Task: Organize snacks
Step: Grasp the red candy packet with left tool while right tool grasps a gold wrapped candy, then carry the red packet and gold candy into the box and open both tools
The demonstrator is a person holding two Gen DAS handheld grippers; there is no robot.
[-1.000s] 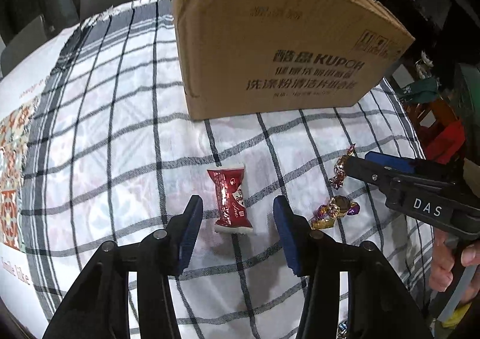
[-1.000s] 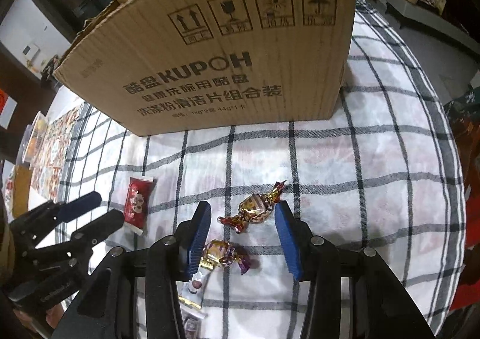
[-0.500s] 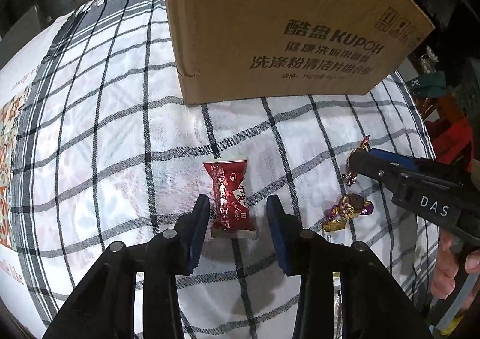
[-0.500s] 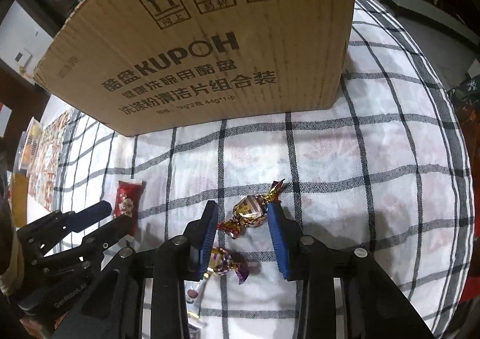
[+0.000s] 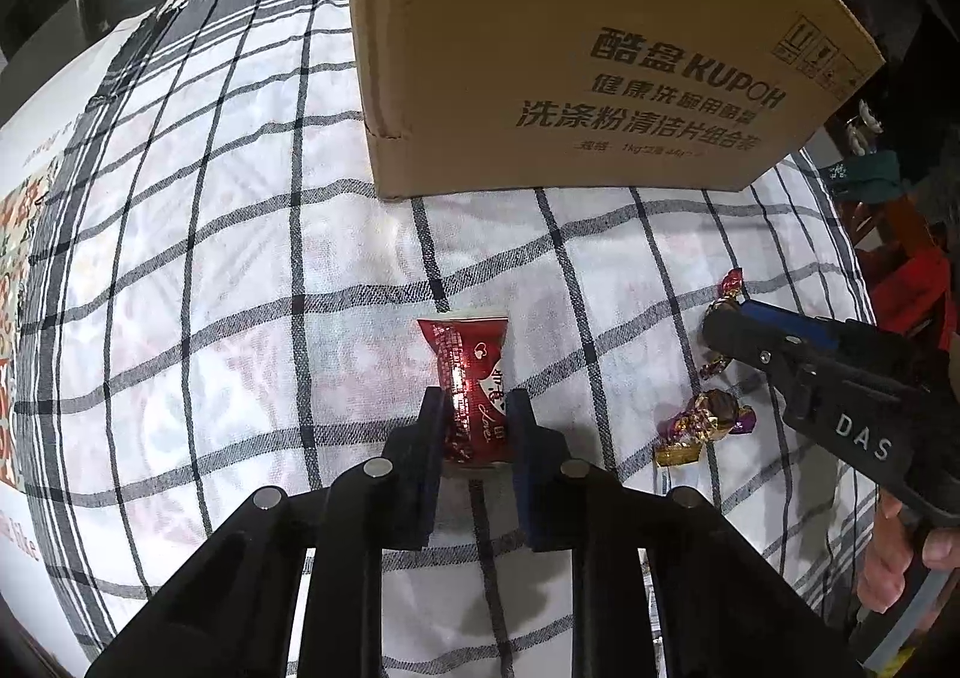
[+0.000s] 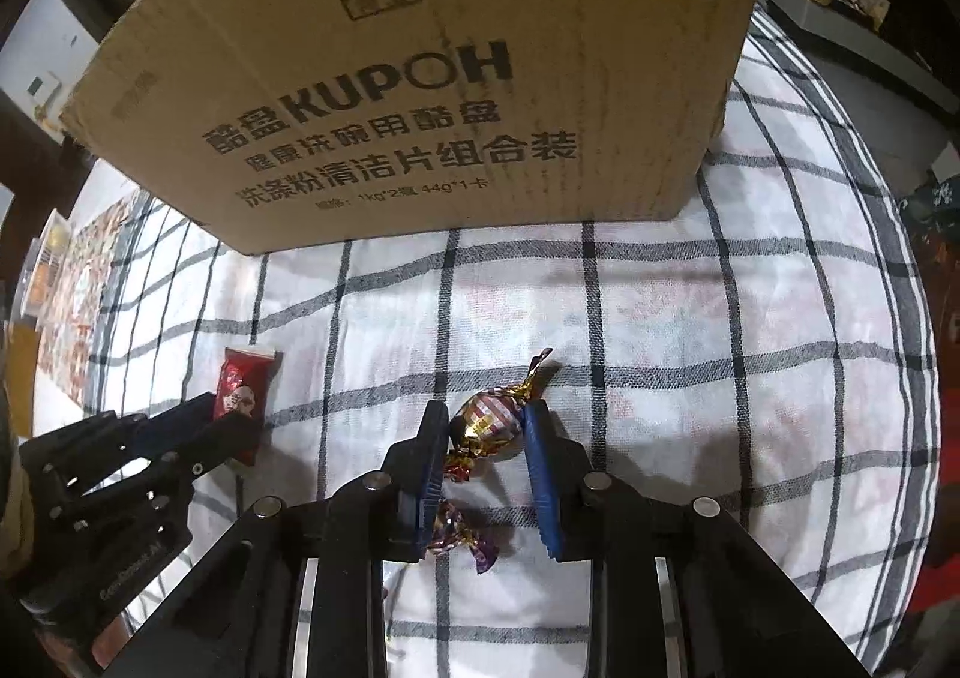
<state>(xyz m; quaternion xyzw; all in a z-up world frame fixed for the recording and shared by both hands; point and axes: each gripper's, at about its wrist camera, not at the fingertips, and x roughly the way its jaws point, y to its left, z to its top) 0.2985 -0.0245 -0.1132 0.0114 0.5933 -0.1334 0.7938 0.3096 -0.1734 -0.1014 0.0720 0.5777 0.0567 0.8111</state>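
Pinching red snack packet [image 5: 471, 390], left hand-held gripper [image 5: 475, 408] just closed; right hand-held gripper [image 6: 486, 426] clamps foil candy [image 6: 487, 420].

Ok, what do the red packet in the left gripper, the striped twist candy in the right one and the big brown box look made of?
Red snack packet: glossy plastic film, judging by the bright glare streak and crimped white end. Striped twist-wrapped candy: metallic foil, shiny gold with crinkled twisted ends. Brown box: matte corrugated cardboard, with faint ribbing and printed handling symbols.
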